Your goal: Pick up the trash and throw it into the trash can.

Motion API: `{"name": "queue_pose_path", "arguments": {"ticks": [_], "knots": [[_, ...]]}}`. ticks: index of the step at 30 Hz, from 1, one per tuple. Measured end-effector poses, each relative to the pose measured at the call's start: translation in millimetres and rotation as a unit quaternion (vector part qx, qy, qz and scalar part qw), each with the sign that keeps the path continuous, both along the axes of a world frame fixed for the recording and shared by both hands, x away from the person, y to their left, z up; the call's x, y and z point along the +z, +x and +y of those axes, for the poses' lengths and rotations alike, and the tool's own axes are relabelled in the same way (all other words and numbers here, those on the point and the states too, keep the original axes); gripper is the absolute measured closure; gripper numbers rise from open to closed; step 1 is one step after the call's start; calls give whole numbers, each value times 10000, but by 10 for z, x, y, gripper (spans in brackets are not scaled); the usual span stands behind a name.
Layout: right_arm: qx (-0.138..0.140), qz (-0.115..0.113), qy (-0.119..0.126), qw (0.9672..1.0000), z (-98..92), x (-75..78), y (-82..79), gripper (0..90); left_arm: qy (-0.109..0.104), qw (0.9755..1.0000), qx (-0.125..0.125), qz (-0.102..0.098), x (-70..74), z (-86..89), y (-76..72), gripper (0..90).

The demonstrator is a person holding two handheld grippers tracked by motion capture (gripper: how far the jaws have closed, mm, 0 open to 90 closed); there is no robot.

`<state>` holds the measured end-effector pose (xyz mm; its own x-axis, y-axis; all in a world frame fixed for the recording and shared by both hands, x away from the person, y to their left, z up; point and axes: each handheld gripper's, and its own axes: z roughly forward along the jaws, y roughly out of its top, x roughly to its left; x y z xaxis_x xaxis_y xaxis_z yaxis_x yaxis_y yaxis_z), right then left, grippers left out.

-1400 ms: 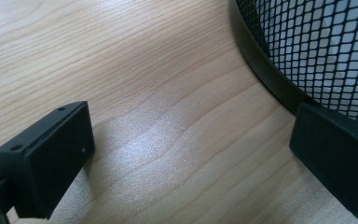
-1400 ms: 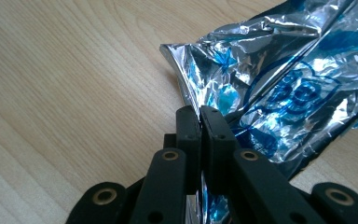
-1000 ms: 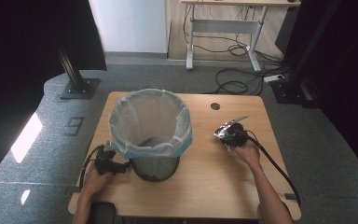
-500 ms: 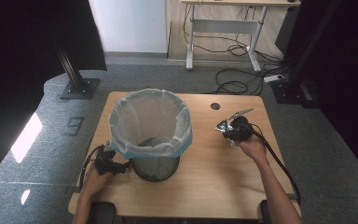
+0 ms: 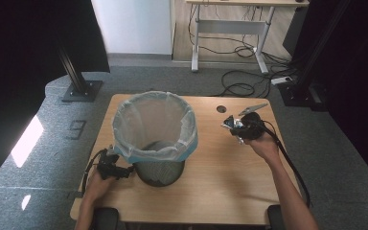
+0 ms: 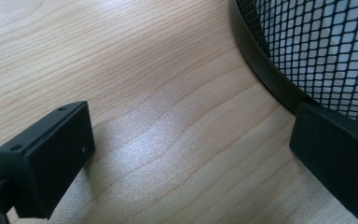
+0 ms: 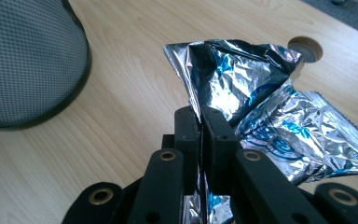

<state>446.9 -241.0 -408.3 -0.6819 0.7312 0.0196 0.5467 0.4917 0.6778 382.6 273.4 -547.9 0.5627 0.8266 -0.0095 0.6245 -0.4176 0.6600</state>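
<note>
Right tongs (image 5: pixel 235 128) higher, foil wrapper (image 7: pixel 261 107) pinched.

Right hand-held gripper (image 5: pixel 238 127) w/ foil wrapper (image 5: pixel 234 125), bin (image 5: pixel 154 139) centre table (image 5: pixel 220 182)

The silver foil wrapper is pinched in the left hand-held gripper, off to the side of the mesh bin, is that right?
Not quite: the right hand-held gripper pinches the silver foil wrapper, as the right gripper view shows. It is indeed off to the side of the mesh bin.

Grey carpet floor (image 5: pixel 38 191); white wall panel (image 5: pixel 134 24) at 12 o'clock; desk frame (image 5: pixel 230 33) with cables (image 5: pixel 242 86) at 1; black curtains (image 5: pixel 24 48) at 10.
</note>
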Motion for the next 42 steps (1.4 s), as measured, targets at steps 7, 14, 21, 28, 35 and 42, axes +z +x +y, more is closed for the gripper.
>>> {"name": "queue_pose_path", "arguments": {"ticks": [7, 14, 21, 28, 35, 42], "knots": [[50, -78, 26, 10000, 35, 204, -35, 846, 3, 10000, 10, -3, -1, -2, -1, 0], [121, -117, 193, 9997, 64, 371, -15, 845, 3, 10000, 13, -6, -1, -3, -1, 0], [225, -132, 152, 9995, 130, 521, -8, 839, 0, 10000, 8, 1, 0, -2, -1, 0], [344, -217, 195, 9990, 213, 715, -5, 839, 0, 10000, 8, -1, 0, -2, 0, 0], [475, -190, 254, 9984, 314, 869, 11, 839, -1, 10000, 17, -14, -3, -3, 0, 0], [577, -207, 319, 9976, 397, 1010, 34, 840, 0, 10000, 16, -12, -2, -2, 0, 0]]}}
